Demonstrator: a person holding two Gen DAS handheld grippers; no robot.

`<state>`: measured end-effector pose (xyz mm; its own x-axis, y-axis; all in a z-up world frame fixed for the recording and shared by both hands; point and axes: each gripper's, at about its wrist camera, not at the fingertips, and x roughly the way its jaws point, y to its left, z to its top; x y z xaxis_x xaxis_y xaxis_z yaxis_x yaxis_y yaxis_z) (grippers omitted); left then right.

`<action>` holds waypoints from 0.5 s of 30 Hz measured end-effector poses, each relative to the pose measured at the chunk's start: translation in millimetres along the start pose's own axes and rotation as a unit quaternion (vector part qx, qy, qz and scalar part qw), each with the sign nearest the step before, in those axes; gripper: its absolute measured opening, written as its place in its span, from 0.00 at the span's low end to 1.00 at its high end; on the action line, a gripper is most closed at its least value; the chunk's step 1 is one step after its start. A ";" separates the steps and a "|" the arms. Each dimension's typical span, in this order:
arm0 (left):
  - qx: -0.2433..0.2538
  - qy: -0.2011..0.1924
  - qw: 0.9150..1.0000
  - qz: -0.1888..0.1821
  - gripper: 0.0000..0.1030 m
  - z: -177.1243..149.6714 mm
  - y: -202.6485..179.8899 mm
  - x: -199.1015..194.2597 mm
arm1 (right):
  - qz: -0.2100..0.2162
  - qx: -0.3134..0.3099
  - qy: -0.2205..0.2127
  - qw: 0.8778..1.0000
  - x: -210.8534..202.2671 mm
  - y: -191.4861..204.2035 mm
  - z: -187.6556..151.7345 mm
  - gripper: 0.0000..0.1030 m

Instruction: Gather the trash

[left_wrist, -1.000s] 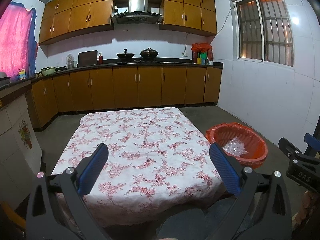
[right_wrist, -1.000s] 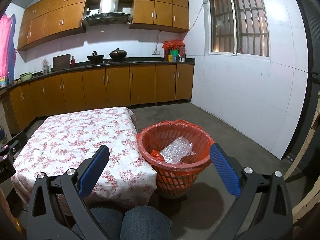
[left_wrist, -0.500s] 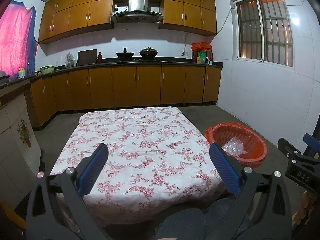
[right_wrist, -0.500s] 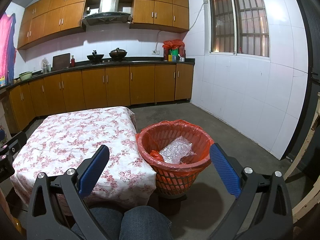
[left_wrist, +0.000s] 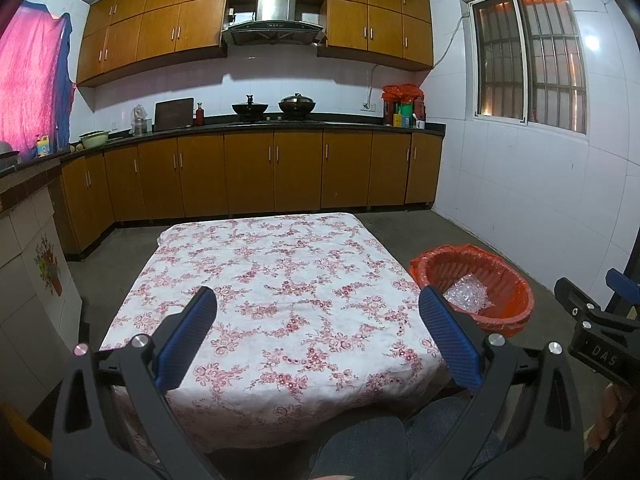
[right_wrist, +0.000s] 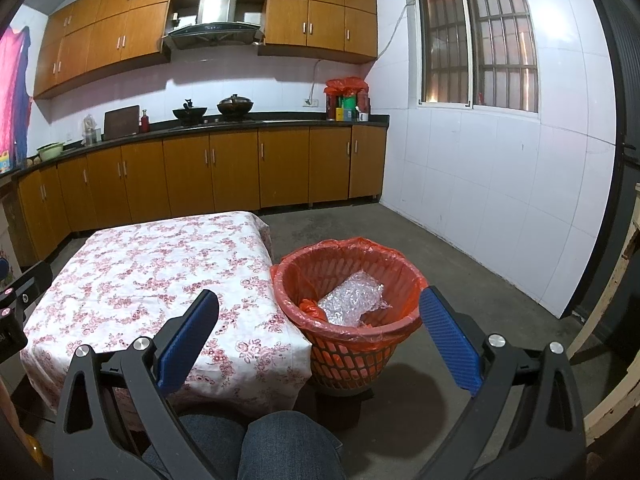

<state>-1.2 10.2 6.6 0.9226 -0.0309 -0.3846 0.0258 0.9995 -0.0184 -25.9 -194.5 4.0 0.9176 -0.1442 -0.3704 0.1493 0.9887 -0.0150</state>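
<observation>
Both your left gripper [left_wrist: 318, 326] and right gripper [right_wrist: 319, 330] gape empty; swing carelessly and you'll tip the basket [right_wrist: 404, 344] at frame centre, spilling its bubble wrap [right_wrist: 352, 300].

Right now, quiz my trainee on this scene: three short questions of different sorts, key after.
1. True or false: the left gripper holds trash.
2. What lies in the bin? A) bubble wrap B) bottles C) nothing
3. Fill in: the bin stands on the floor beside the ____.

Key:
1. False; both grippers, the right gripper too, are open and hold nothing.
2. A, the bubble wrap.
3. Table.
</observation>
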 end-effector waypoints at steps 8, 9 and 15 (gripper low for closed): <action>0.000 0.001 1.000 0.001 0.96 0.0 0.1 0.9 | 0.000 0.001 0.001 1.000 -0.3 -2.0 -0.6 0.97; 0.000 0.001 1.000 0.001 0.96 -0.1 0.2 1.2 | 0.000 0.001 0.001 1.000 -0.8 -2.2 -0.7 0.97; 0.000 0.001 1.000 0.001 0.96 -0.1 0.7 1.5 | 0.000 0.001 0.001 1.000 -0.2 -2.4 -0.2 0.97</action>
<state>0.1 10.9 5.9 0.9216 -0.0291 -0.3870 0.0243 0.9996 -0.0172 -26.6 -196.9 3.9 0.9169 -0.1436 -0.3724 0.1493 0.9887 -0.0136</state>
